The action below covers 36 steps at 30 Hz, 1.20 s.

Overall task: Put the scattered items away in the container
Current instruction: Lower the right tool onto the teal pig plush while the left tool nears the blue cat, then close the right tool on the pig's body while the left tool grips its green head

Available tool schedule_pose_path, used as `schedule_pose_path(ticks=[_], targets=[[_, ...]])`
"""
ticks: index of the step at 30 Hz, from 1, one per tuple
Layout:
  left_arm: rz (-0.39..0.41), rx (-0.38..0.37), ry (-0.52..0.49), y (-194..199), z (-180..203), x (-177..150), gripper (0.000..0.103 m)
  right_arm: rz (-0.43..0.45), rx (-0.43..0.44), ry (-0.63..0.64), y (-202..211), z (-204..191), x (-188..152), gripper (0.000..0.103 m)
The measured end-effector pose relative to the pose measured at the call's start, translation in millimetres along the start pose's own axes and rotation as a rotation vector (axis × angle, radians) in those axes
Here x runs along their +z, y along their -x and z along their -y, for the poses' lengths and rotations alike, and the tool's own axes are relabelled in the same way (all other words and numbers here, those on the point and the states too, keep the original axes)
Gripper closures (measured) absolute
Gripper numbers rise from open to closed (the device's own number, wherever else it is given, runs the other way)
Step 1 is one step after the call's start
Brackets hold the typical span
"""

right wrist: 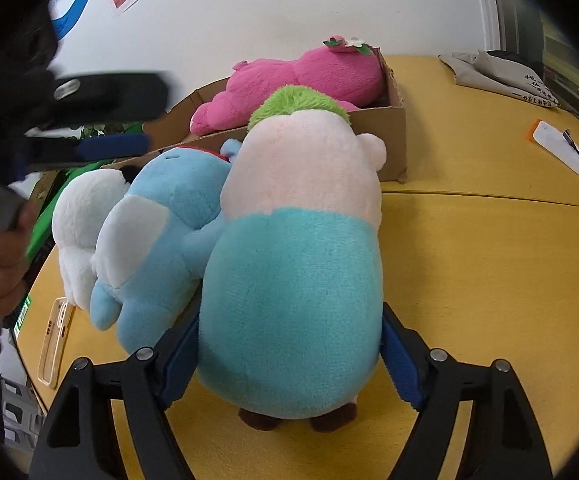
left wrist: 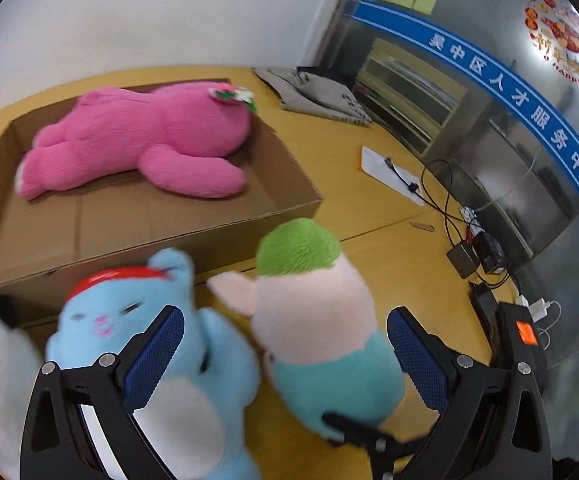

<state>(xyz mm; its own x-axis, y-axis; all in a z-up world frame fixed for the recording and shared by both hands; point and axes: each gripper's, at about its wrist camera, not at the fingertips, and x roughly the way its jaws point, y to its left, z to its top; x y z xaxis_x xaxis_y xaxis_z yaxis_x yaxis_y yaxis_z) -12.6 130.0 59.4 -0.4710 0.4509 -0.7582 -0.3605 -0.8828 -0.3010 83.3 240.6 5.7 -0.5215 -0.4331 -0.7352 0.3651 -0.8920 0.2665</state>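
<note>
A plush with green hair, a pink head and a teal body (right wrist: 293, 280) stands on the yellow table. My right gripper (right wrist: 291, 344) is shut on its lower body, with a blue pad pressed on each side. Leaning against it are a light-blue cat plush with a red cap (left wrist: 129, 320) and a white plush (right wrist: 85, 216). My left gripper (left wrist: 285, 356) hovers open over the blue cat and the green-haired plush (left wrist: 313, 312), touching neither. Its blurred fingers (right wrist: 113, 146) show in the right wrist view. A pink plush (left wrist: 137, 140) lies in the cardboard box (left wrist: 137, 232).
A person's hand (right wrist: 1, 264) holds a handle at the left. A pale phone case (right wrist: 55, 344) lies near the table's left edge. Folded grey cloth (left wrist: 317, 92), a paper with a cable (left wrist: 393, 176) and chargers (left wrist: 477, 256) lie on the right beside a glass wall.
</note>
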Motion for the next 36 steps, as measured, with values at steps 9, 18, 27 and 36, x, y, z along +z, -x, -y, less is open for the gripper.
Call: schedule_pose_path(ticks=[9, 18, 27, 36], targets=[[-0.065, -0.02, 0.033, -45.8, -1.2, 11.9, 0.001, -0.009, 0.059, -0.06, -0.9, 14.5, -2.0, 0.015], [-0.098, -0.071, 0.053, -58.5, -10.0, 16.8, 0.015, -0.032, 0.045, -0.026, -6.2, 9.7, 2.0, 0.011], [-0.094, -0.091, 0.035, -54.5, -12.7, 19.7, 0.018, -0.053, -0.033, 0.054, -14.6, -6.5, 0.9, 0.009], [-0.126, -0.119, -0.003, -65.8, -4.8, 20.9, 0.026, -0.035, -0.073, 0.103, -13.1, -10.0, -7.5, 0.009]])
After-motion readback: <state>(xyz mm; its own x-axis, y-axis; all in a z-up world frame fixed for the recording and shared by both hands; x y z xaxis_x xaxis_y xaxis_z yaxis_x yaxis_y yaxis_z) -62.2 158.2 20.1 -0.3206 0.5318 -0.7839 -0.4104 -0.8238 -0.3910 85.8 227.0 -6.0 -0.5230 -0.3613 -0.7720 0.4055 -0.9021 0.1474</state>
